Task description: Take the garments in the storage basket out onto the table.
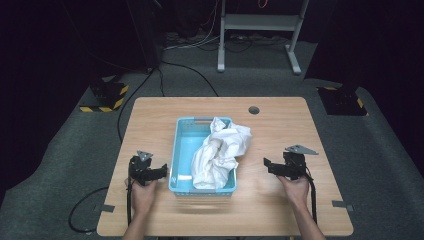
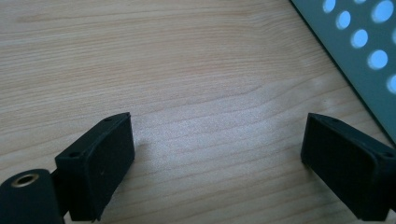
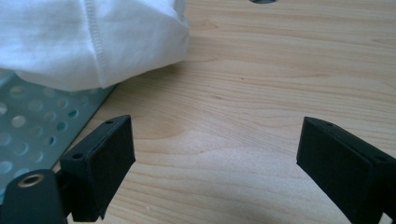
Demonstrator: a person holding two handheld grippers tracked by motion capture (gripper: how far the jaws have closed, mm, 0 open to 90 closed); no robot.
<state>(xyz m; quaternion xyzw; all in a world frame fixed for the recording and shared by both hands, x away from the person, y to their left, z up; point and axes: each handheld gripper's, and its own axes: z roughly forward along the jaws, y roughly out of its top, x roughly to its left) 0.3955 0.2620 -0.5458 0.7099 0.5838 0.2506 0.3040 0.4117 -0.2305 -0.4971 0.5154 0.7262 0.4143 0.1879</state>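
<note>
A light blue perforated basket (image 1: 180, 150) stands in the middle of the wooden table (image 1: 280, 130). A crumpled white cloth (image 1: 220, 150) fills its right half and spills over the right rim. My left gripper (image 1: 156, 172) rests just left of the basket, open, nothing between its jaws. In the left gripper view that gripper (image 2: 217, 154) hovers over bare wood with the basket wall (image 2: 364, 51) at upper right. My right gripper (image 1: 269, 165) sits to the right of the basket, open and empty. The right gripper view shows this gripper (image 3: 215, 154), the cloth (image 3: 93, 37) and the basket wall (image 3: 37, 121) at left.
A round cable hole (image 1: 254, 110) lies near the table's far edge. Tape marks (image 1: 341, 203) stick to the front corners. Beyond the table stand a grey frame (image 1: 260, 30), floor cables and yellow-black striped bases (image 1: 105, 97).
</note>
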